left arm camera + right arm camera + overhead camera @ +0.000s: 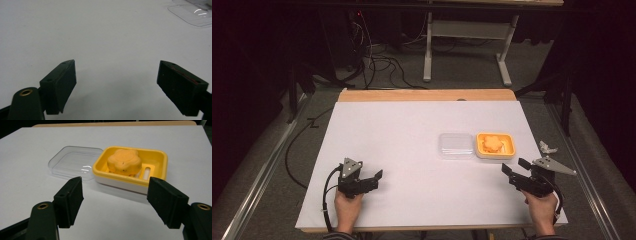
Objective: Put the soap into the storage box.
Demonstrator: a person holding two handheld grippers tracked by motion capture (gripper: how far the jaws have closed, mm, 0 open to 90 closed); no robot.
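Black jaws on both grippers stand spread wide with nothing between them. From the high view, the left gripper [373, 178] rests low over the white table [412, 130] at its near left, held by the left hand [348, 206]; the right gripper [514, 167] sits at the near right. Just ahead of its jaws lies a yellow soap dish [132, 167] holding an orange flower-shaped soap [124, 161], with a clear plastic lid [72, 162] touching the dish's side.

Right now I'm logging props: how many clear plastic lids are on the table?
1. The clear plastic rectangular lid lies flat on the white table, touching the left side of the yellow soap dish. Nothing seems hidden.
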